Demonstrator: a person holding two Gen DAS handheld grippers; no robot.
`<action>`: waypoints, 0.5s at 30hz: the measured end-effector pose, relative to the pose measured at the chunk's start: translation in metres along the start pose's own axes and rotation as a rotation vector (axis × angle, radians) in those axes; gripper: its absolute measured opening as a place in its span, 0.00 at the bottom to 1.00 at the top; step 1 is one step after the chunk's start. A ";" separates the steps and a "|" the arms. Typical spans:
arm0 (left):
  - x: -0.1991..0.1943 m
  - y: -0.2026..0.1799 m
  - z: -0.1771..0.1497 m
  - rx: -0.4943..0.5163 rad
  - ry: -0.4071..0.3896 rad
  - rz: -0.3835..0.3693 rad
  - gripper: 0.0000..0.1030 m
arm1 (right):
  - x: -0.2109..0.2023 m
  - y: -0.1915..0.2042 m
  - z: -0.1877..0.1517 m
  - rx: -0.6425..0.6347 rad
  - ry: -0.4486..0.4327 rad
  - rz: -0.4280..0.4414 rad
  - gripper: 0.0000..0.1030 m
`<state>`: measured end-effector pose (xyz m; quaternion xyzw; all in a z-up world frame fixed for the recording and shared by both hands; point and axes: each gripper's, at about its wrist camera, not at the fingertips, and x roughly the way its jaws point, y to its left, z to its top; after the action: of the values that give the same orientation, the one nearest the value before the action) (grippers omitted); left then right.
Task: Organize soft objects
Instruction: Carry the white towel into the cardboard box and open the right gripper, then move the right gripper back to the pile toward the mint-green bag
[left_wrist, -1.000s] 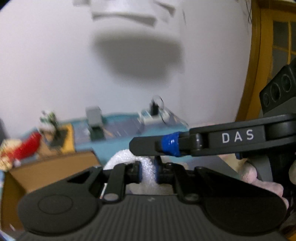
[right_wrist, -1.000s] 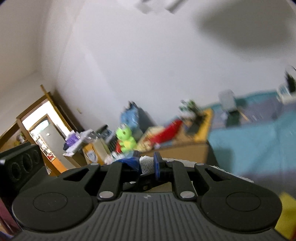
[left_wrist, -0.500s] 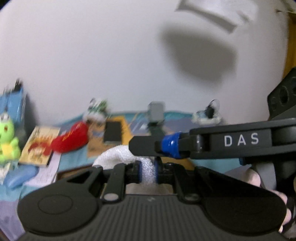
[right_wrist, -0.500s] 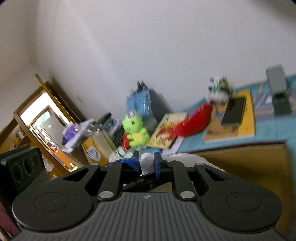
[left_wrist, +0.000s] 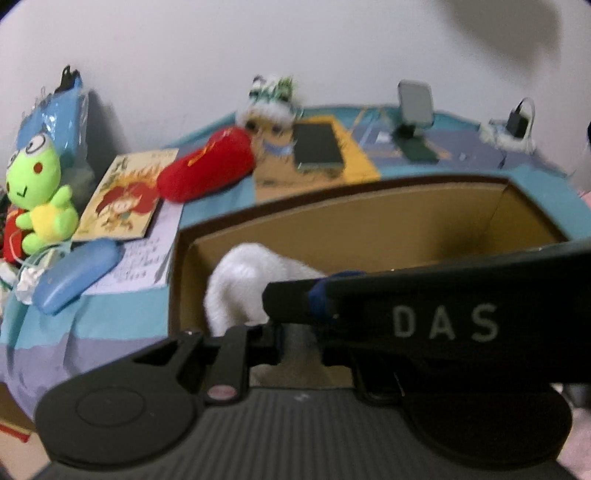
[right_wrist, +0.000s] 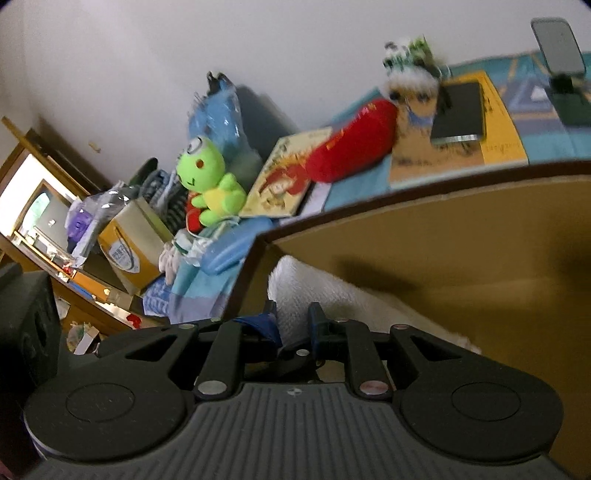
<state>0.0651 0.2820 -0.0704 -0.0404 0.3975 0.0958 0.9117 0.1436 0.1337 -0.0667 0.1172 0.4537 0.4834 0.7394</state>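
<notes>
White fluffy terry cloth (left_wrist: 243, 284), soft and thick-piled, is now seen hanging inside the open brown cardboard box (left_wrist: 369, 221); a second ago the same cloth was carried high against the pale wall, with the box only at the edge of the views. Both grippers have been brought down over the box mouth, so the placing step is judged nearly complete.

The left gripper (left_wrist: 299, 345) has its jaws opening; cloth lies just ahead of them, and no press on it is visible, though blur leaves that uncertain. The right gripper (right_wrist: 293, 325) is kept pressed together on a fold of the cloth (right_wrist: 332, 295), its blue-padded fingertips (right_wrist: 316, 317) pinching the pile. Release by this second gripper is judged to be what remains.

The box walls are stiff, smooth and matte, with a dark upper rim. Outside it, on the teal and purple patterned bedspread (left_wrist: 110, 314), other soft things are left: a lime-green frog plush (left_wrist: 37, 184) with a rounded head, and a red oblong plush cushion (left_wrist: 207, 166). A flat illustrated book (left_wrist: 125, 192) and a smooth blue case (left_wrist: 74, 273) lie beside them.
</notes>
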 end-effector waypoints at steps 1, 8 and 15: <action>0.006 0.002 0.000 0.004 0.019 0.012 0.28 | -0.001 0.000 -0.001 0.013 0.007 0.005 0.06; -0.016 0.004 -0.008 0.017 0.040 0.030 0.67 | -0.020 -0.005 -0.008 0.087 0.019 0.040 0.07; -0.065 0.002 -0.012 0.003 0.005 0.042 0.67 | -0.061 -0.004 -0.023 0.105 -0.033 0.097 0.08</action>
<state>0.0129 0.2727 -0.0308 -0.0310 0.4007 0.1142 0.9085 0.1208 0.0752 -0.0478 0.1859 0.4600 0.4922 0.7153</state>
